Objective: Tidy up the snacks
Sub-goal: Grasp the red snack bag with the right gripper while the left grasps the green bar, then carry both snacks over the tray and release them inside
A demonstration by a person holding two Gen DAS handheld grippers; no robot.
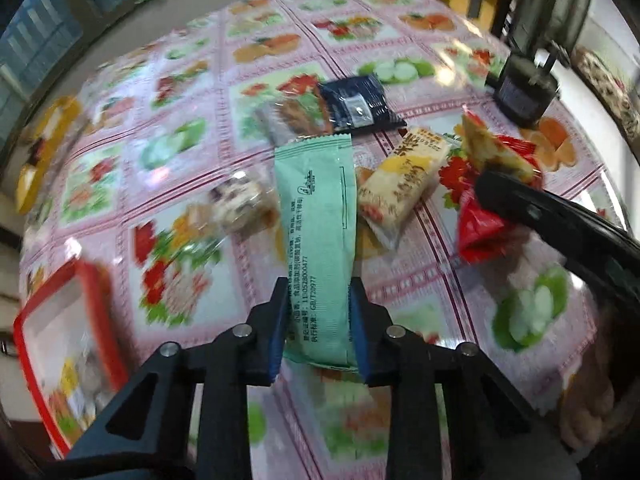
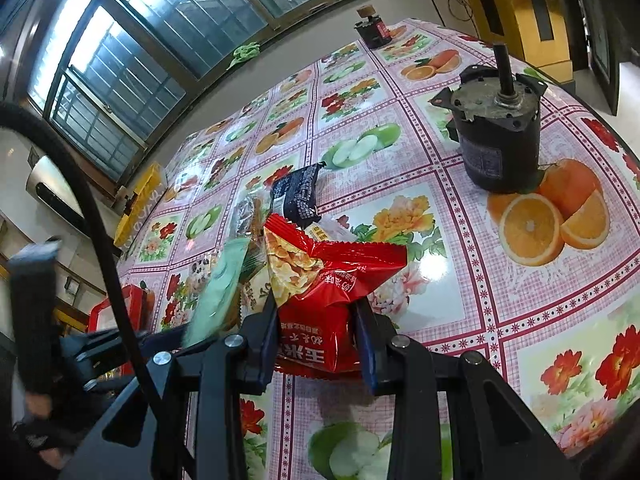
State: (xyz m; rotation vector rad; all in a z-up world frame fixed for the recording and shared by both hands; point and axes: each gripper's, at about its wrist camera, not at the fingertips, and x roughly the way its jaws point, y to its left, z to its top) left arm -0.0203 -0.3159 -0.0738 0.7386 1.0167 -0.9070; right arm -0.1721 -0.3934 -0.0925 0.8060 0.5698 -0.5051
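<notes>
The left hand-held gripper [image 1: 318,304] clamps the green packet [image 1: 316,232], the right hand-held gripper [image 2: 320,336] the red packet [image 2: 332,280], probably for the red tray [image 1: 60,300].

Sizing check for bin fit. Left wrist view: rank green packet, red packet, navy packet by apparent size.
1. green packet, though nearest the camera
2. red packet, partly hidden by the right gripper
3. navy packet, farthest, so unsure

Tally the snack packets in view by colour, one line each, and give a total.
Mint green packet, in the left gripper: 1
Red packet, in the right gripper: 1
Dark blue packet: 1
Cream and yellow packet: 1
Clear packets, one brown snack, one nutty snack: 2
Total: 6
</notes>
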